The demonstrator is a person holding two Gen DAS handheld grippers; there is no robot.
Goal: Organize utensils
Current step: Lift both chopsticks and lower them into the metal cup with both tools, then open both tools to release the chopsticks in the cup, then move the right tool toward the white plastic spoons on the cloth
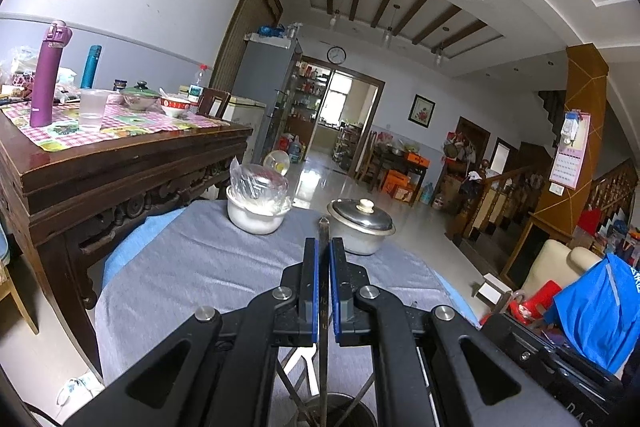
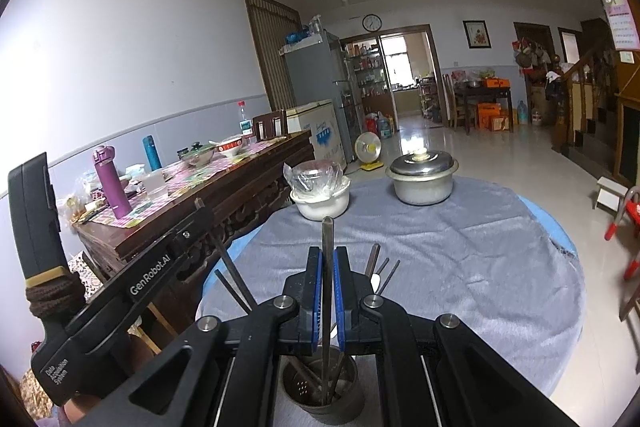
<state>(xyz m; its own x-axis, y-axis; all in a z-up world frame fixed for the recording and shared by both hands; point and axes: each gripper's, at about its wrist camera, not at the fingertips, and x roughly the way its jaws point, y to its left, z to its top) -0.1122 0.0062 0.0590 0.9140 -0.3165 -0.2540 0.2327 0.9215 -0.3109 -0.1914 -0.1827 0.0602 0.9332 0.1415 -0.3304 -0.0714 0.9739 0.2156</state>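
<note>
My left gripper [image 1: 324,247] is shut on a thin metal utensil handle [image 1: 323,231] that runs down into a dark metal utensil cup [image 1: 340,409] just below the jaws. My right gripper [image 2: 328,255] is shut on a similar metal utensil handle [image 2: 327,227], whose lower end stands in the utensil cup [image 2: 324,391]. Several other utensils [image 2: 380,267] lean out of that cup. The left gripper's body [image 2: 132,287] shows at the left of the right wrist view, close beside the cup.
The cup stands on a round table with a grey cloth [image 2: 460,251]. At its far side are a white bowl under plastic wrap [image 2: 320,195] and a lidded metal pot [image 2: 422,179]. A dark wooden table [image 1: 120,155] with bottles and bowls stands on the left.
</note>
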